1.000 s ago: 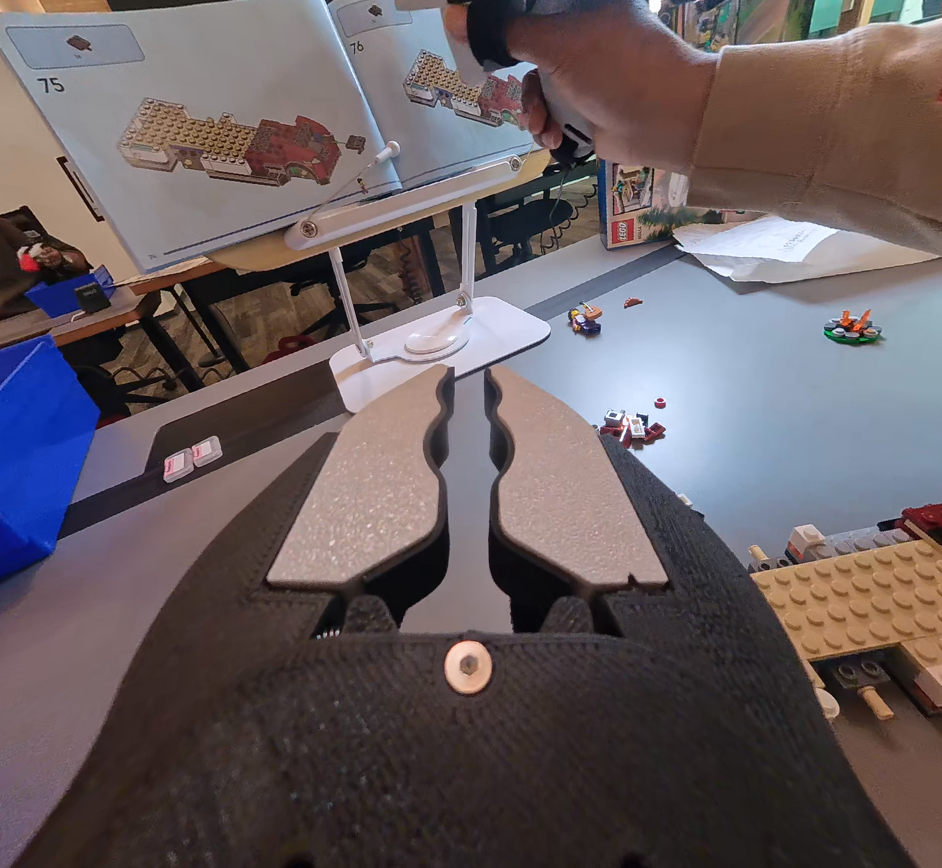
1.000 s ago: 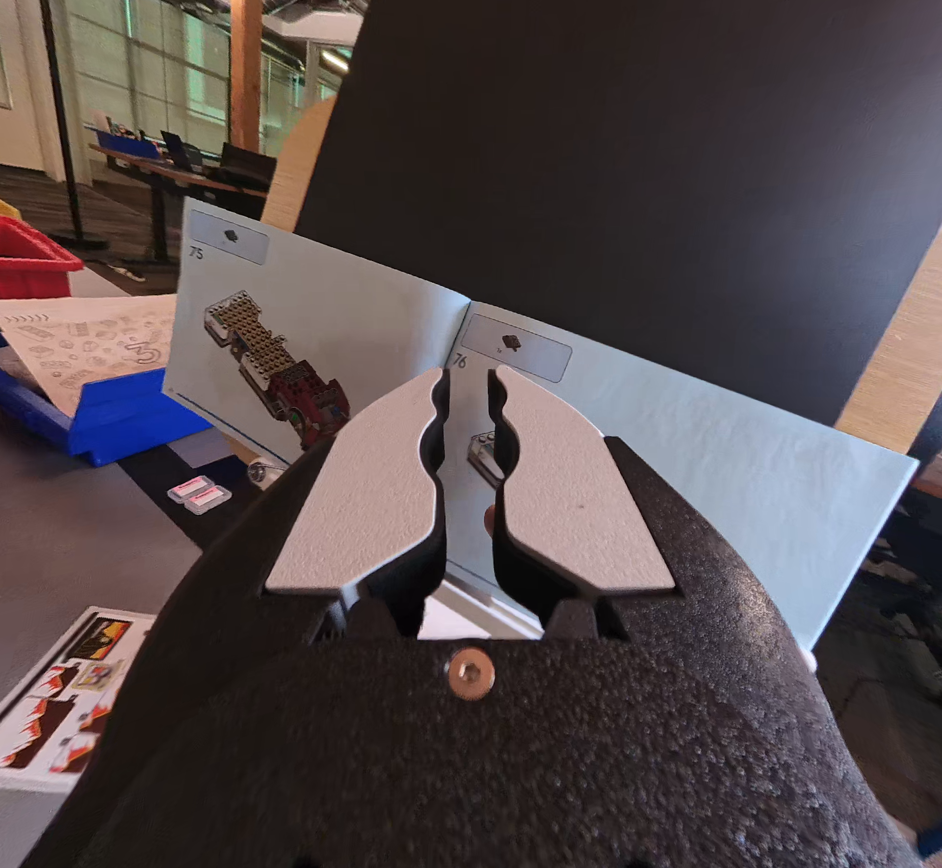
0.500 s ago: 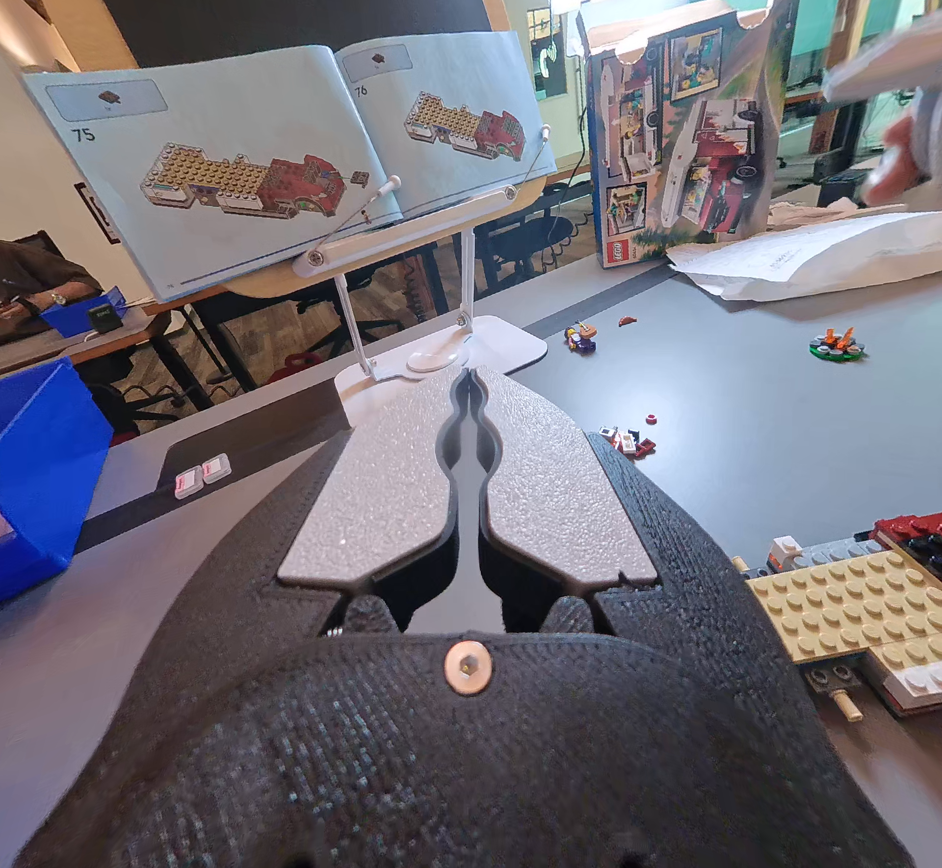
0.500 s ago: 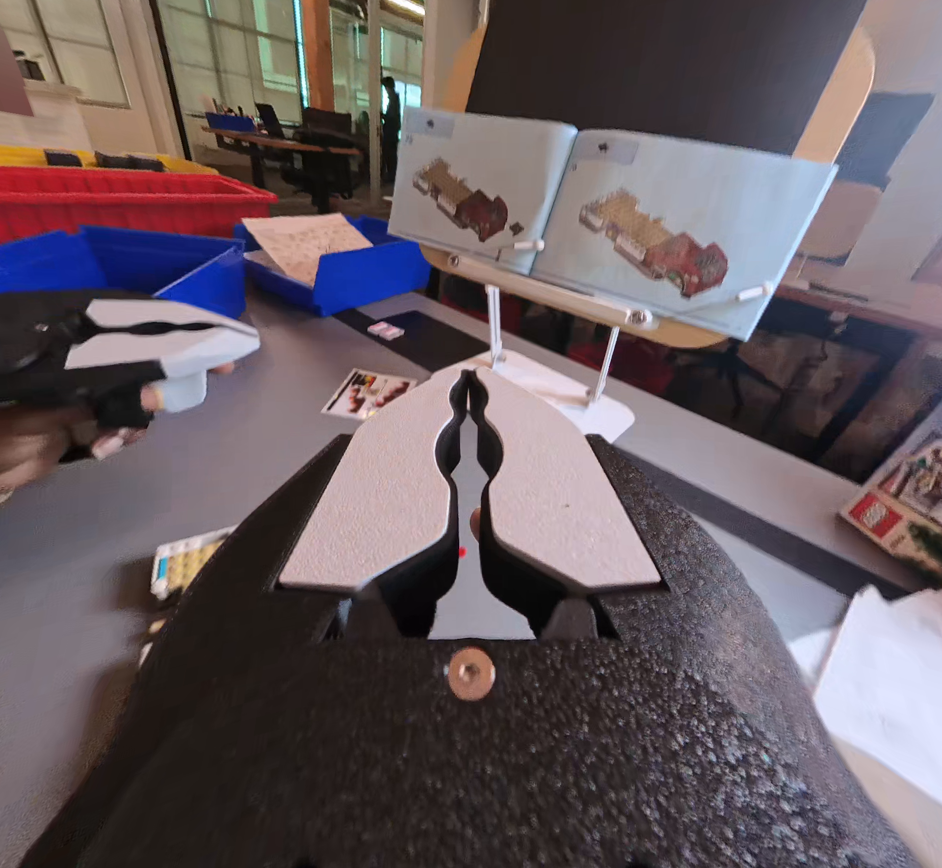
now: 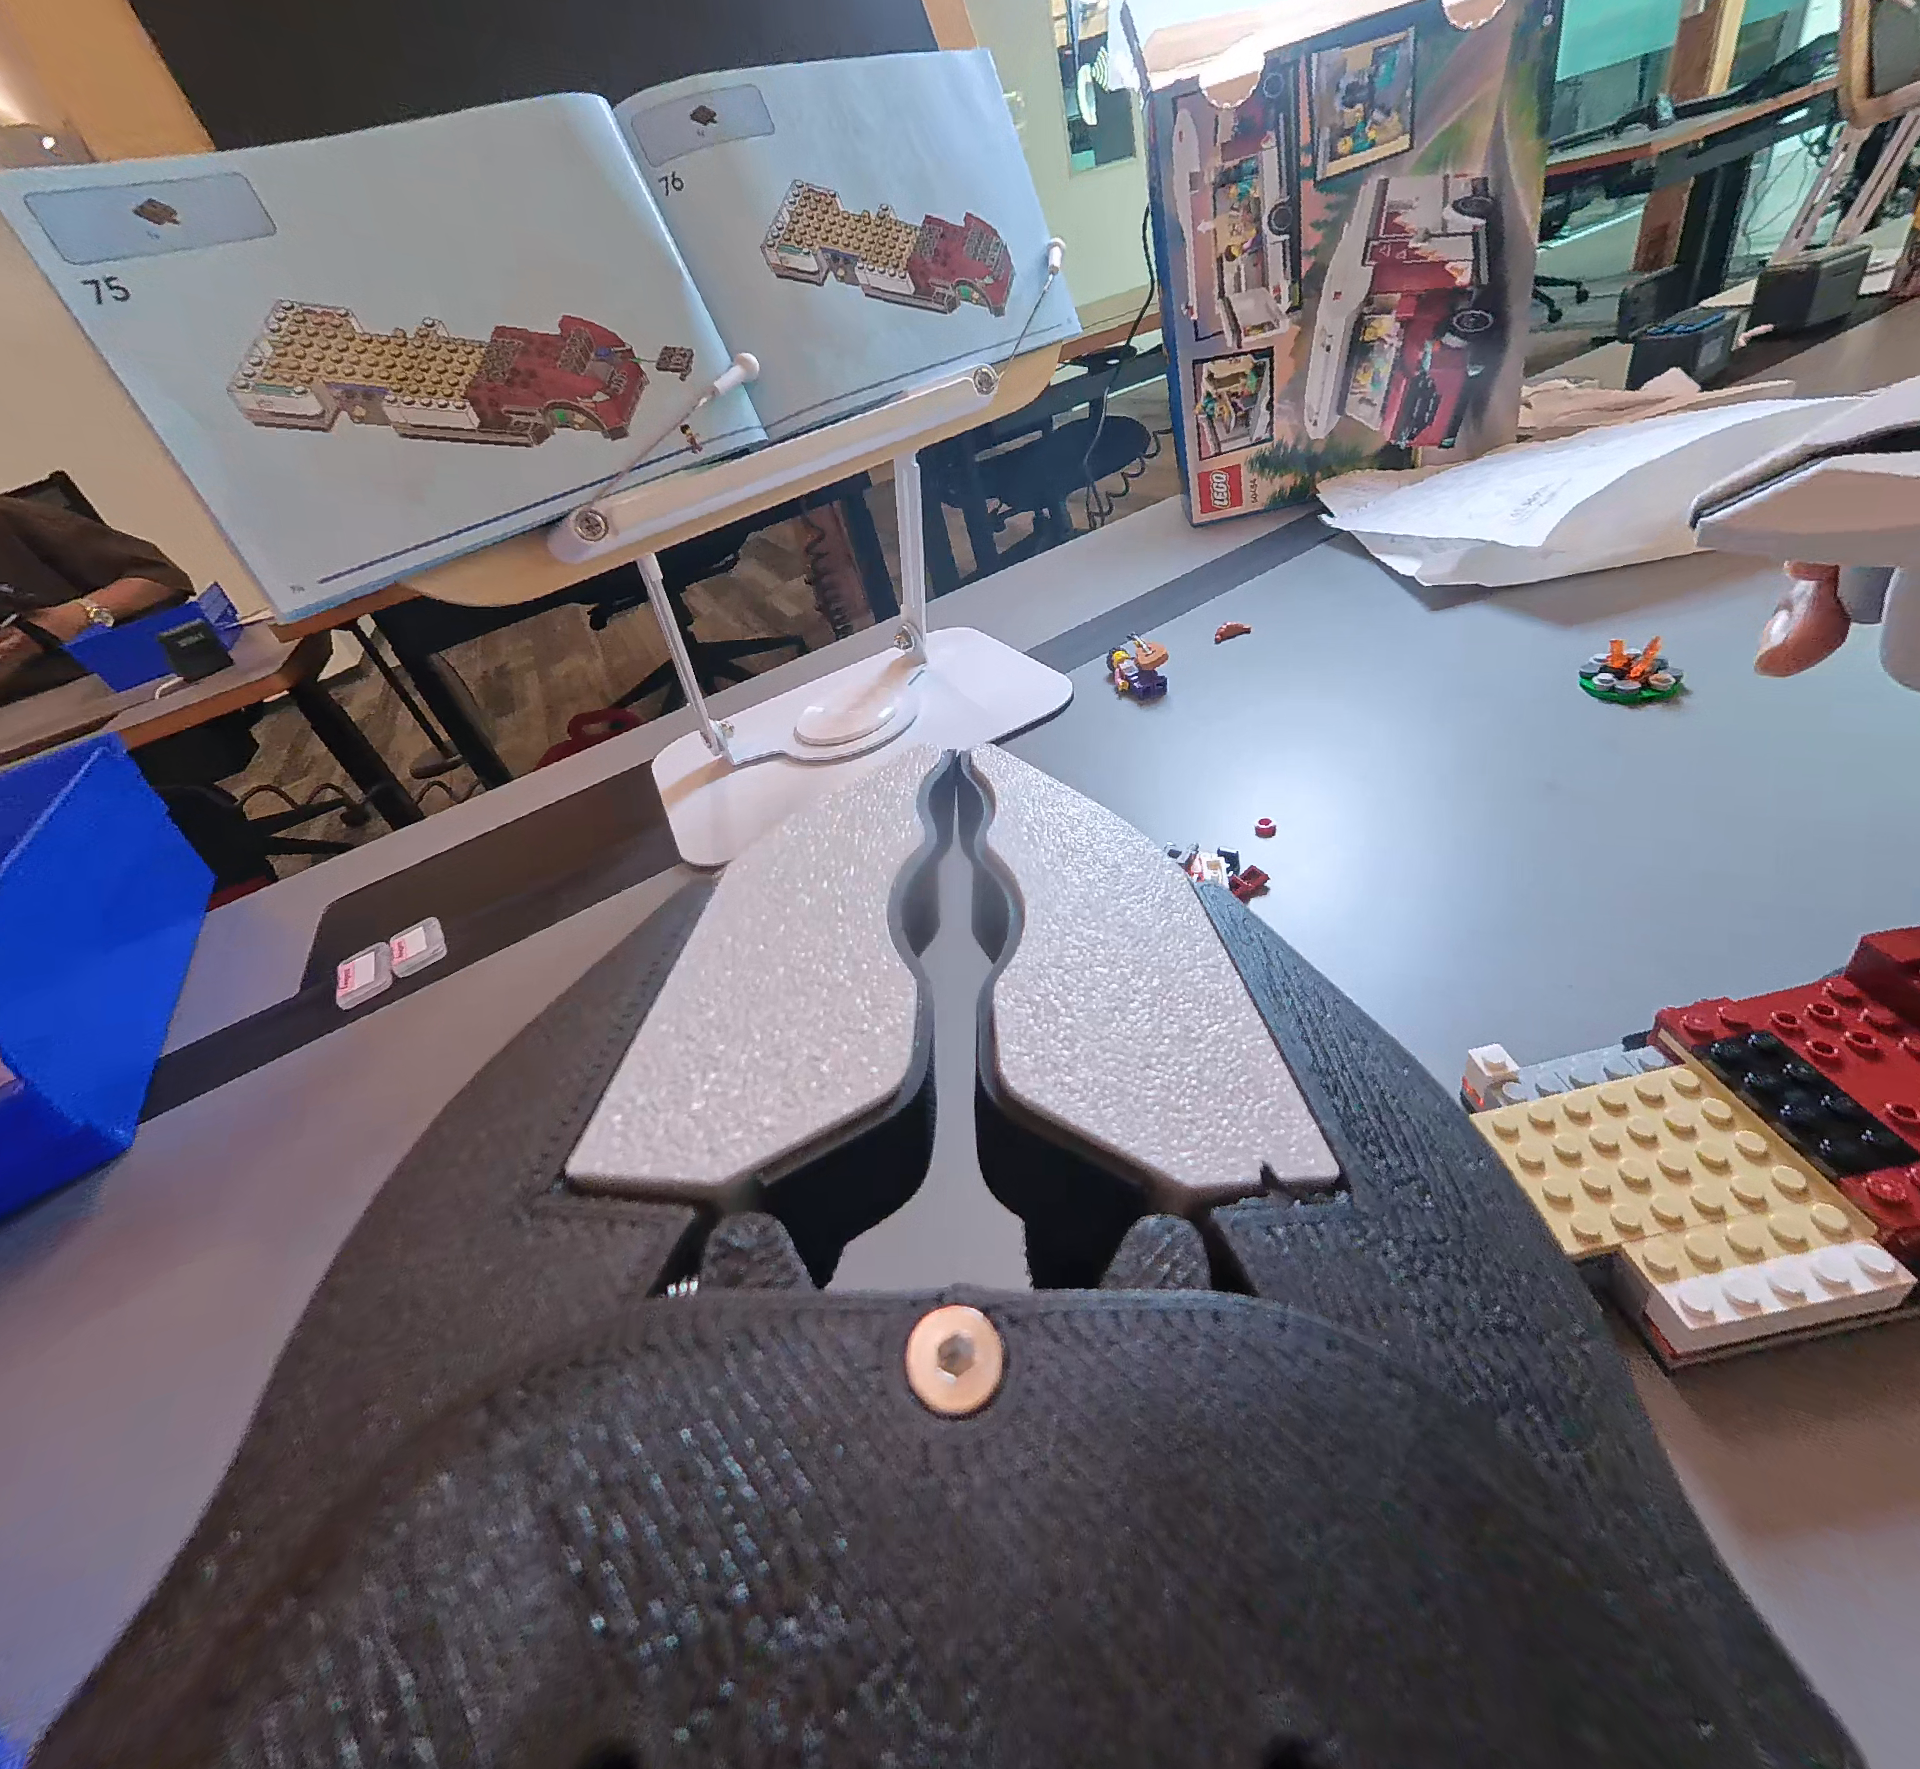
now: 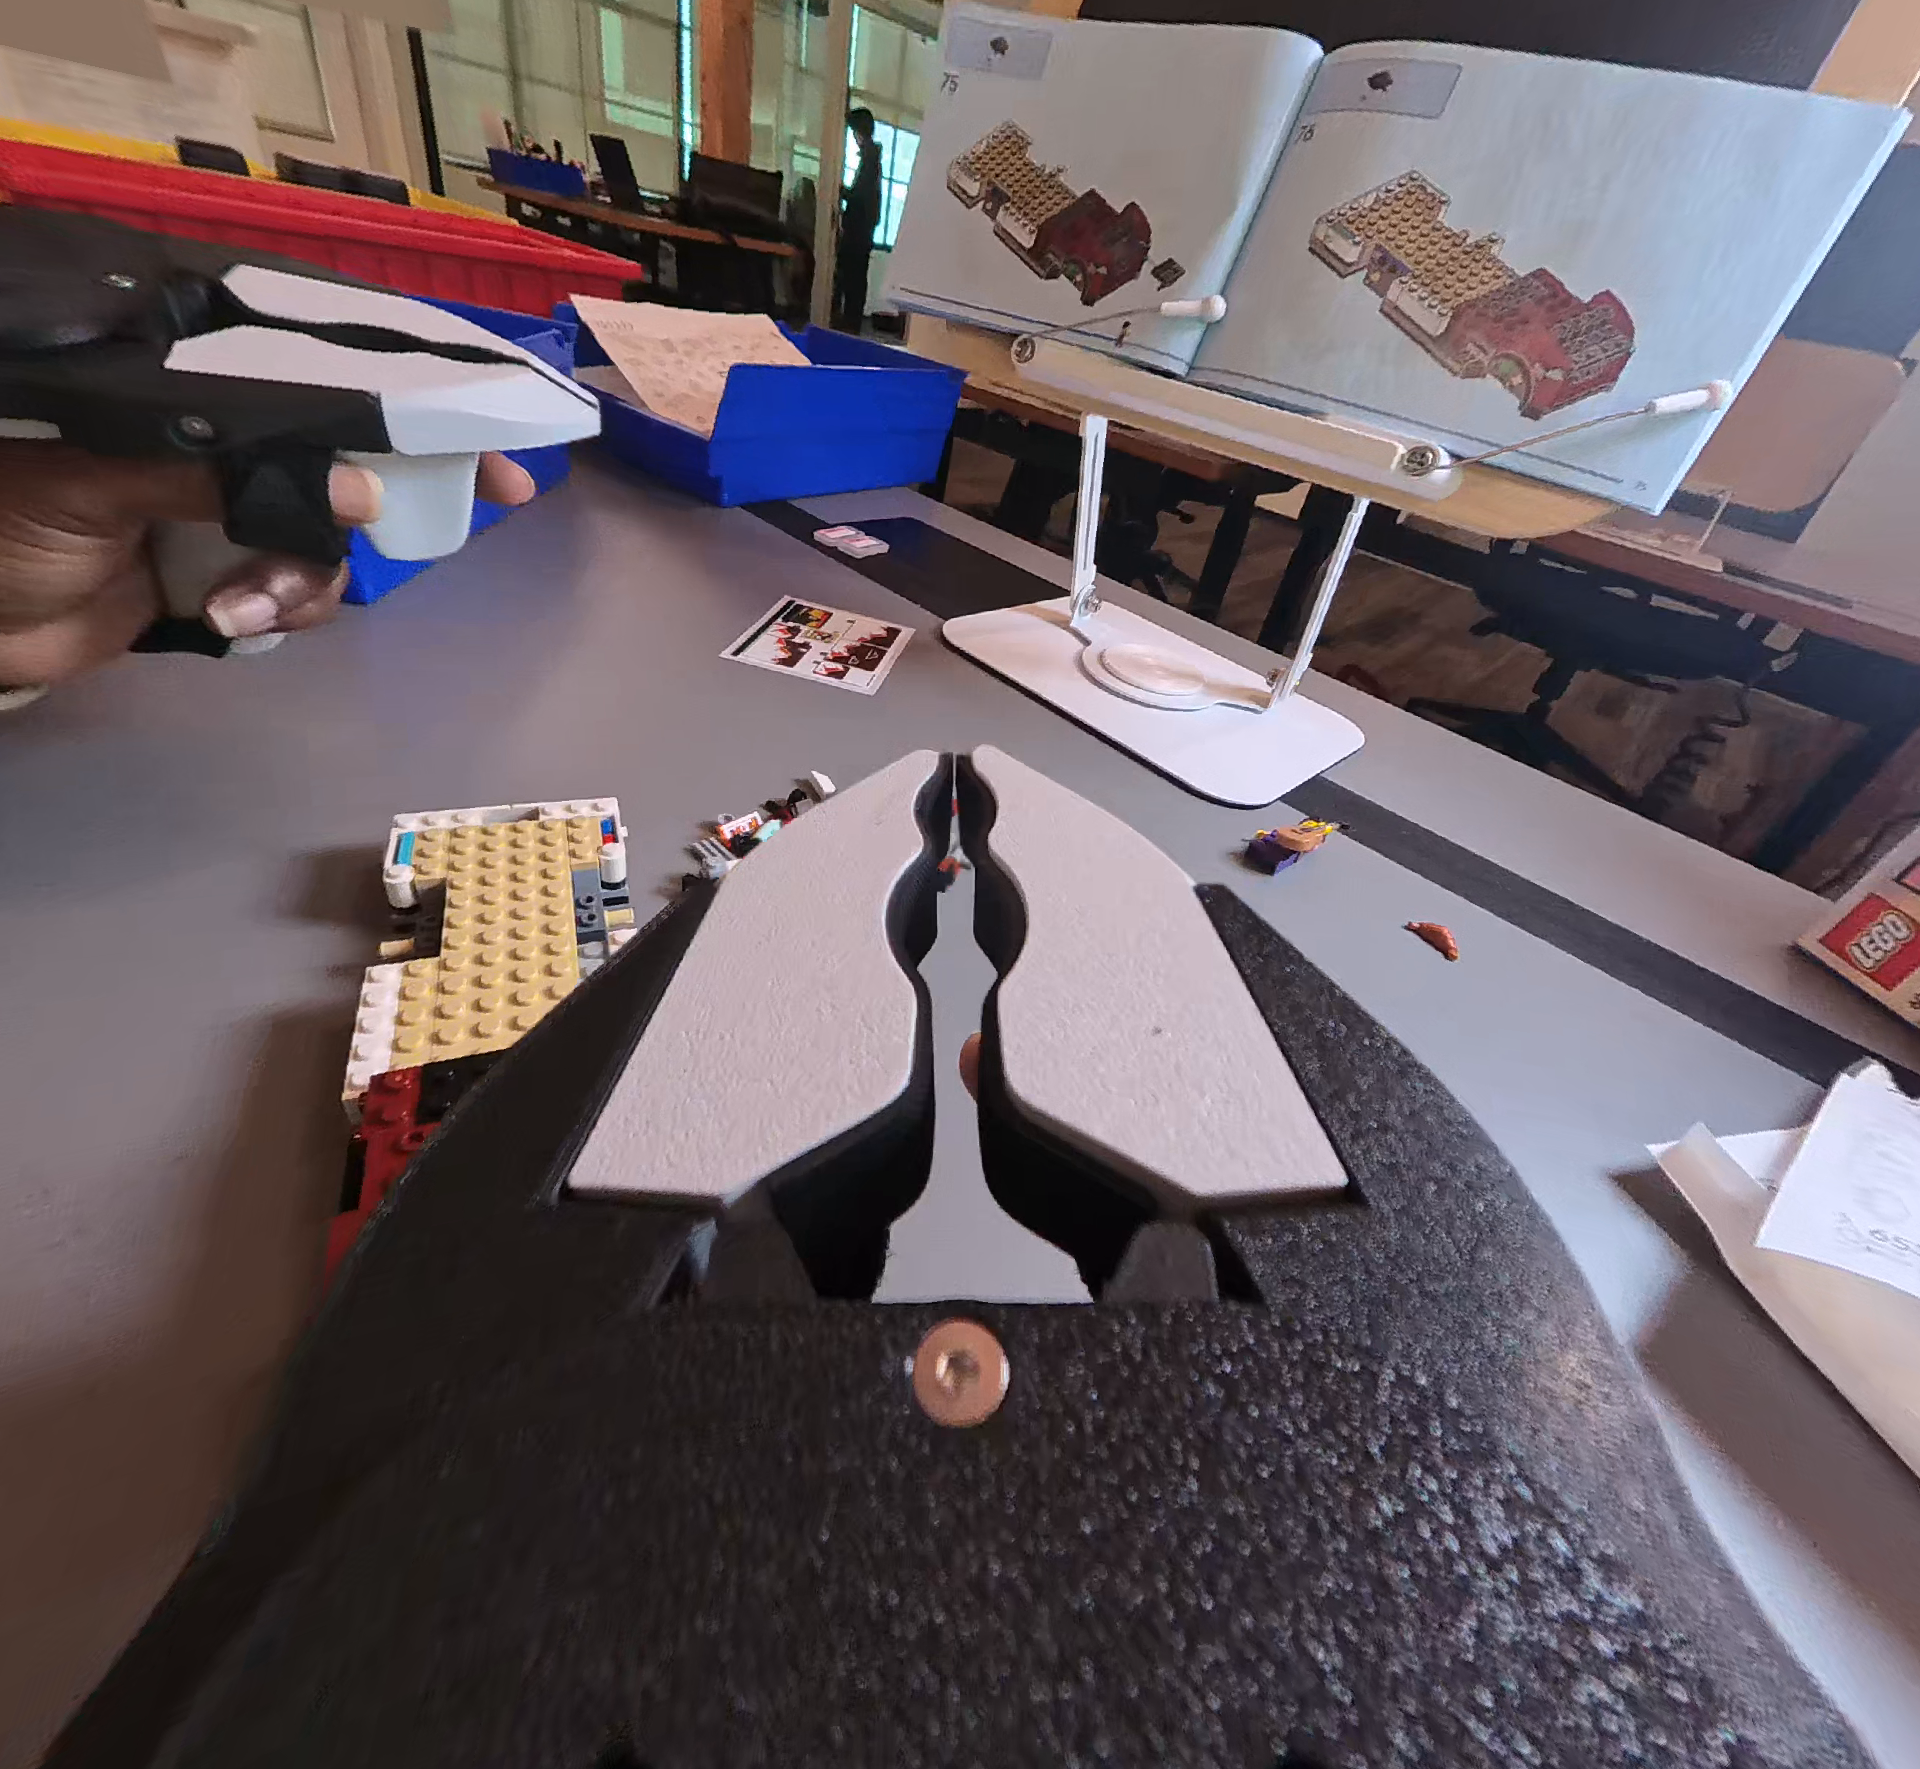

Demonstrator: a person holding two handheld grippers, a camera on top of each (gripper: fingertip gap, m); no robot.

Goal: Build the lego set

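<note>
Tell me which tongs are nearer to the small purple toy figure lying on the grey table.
Right. The right tongs hover just left of the purple toy figure. The left tongs are held far off, near the blue plastic bin.

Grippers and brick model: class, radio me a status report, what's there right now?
Left gripper shut, bare, above table. Right gripper shut, bare. Tan-and-red brick model flat on grey table, untouched. Loose bricks scattered just beyond right fingertips.
</note>
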